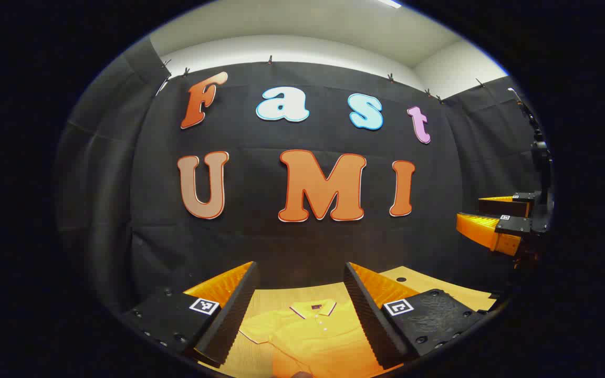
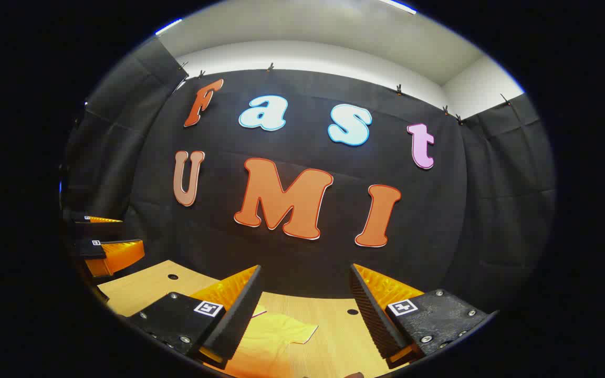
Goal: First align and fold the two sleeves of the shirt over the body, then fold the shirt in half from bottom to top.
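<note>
A wooden table (image 1: 439,286) is seen low in both views, with a yellow polo shirt (image 1: 308,336) laid flat on it, collar (image 1: 313,308) towards the black cloth wall (image 1: 292,241) and the body running back towards the viewer. In the left gripper view, the left gripper (image 1: 300,310) is held above the shirt with its fingers spread wide apart and nothing between them; the collar, button placket and one short sleeve (image 1: 255,333) are framed between the fingers, below and ahead. The right gripper (image 1: 483,218) is seen at the far right, raised and apart. In the right gripper view, the right gripper (image 2: 305,315) is likewise held open and empty, with the shirt's other short sleeve (image 2: 294,332) lying below. Each sleeve is judged nearer to its own gripper. The fabric appears smooth, with dark-trimmed edges.
</note>
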### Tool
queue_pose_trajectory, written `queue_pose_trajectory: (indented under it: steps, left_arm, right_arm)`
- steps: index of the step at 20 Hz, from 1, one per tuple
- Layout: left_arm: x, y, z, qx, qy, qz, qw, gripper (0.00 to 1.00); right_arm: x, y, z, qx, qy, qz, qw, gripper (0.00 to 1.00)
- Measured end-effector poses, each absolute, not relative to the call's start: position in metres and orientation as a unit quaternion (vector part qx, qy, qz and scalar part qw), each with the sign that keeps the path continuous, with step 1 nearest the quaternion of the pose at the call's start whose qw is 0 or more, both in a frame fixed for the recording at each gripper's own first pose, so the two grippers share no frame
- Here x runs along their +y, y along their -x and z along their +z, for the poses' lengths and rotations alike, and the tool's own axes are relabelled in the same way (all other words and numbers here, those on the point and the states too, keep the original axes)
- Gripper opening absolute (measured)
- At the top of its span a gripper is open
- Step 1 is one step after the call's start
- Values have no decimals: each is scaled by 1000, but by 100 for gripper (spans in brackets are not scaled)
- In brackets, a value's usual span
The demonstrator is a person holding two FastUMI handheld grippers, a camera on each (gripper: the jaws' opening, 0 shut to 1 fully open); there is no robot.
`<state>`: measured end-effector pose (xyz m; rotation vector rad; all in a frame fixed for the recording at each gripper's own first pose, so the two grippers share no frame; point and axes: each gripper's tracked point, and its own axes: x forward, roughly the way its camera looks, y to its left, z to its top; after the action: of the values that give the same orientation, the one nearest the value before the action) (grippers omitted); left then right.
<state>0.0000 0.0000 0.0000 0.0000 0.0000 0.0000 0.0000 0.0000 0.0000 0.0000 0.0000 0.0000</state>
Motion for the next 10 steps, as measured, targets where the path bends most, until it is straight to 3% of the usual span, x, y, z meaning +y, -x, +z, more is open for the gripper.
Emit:
queue_pose_trajectory:
  steps: [10]
  left_arm:
    - [11,-6,8,-25,4,44,999,98]
  right_arm:
    - [12,-12,-9,15,-14,39,999,98]
